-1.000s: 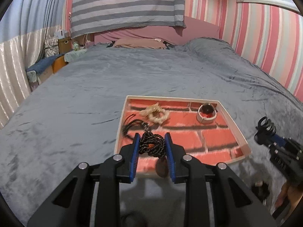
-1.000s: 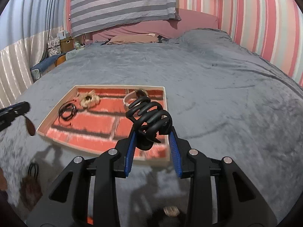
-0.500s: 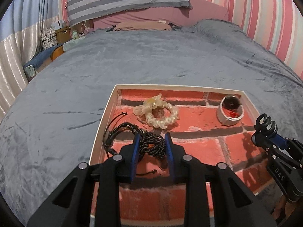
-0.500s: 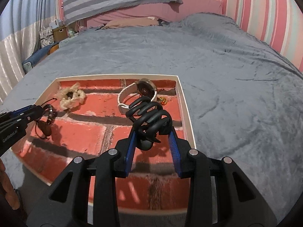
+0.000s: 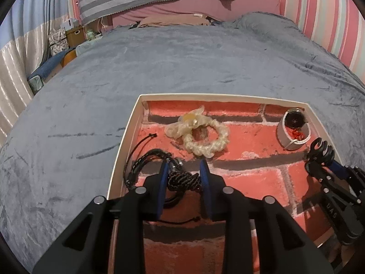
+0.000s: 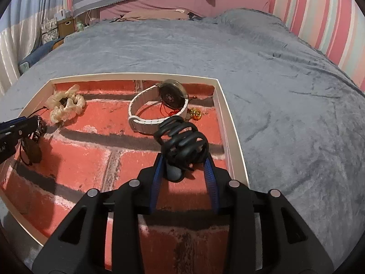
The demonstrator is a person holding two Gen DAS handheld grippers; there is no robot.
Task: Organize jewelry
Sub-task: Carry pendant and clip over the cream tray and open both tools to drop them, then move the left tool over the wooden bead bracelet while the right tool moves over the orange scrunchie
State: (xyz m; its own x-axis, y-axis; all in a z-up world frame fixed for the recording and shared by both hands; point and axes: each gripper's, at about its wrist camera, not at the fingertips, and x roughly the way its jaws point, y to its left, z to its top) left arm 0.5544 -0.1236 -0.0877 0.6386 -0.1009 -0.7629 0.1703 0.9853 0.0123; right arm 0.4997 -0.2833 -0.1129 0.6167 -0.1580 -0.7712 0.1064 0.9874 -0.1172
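A shallow tray with a red brick-pattern floor lies on the grey bedspread. My left gripper is shut on a black braided cord bracelet, low over the tray's left part. My right gripper is shut on a black claw hair clip, over the tray's right part; it also shows in the left wrist view. In the tray lie a cream scrunchie, a white-strapped watch and another black cord bracelet.
A small gold charm on red string lies beside the watch. The tray's cream rim stands up around the floor. Grey bedspread surrounds the tray; pillows and a striped cover are at the far end.
Both grippers have moved forward and down over the tray, still holding their items. The left one has come close to the black cords on the tray floor.
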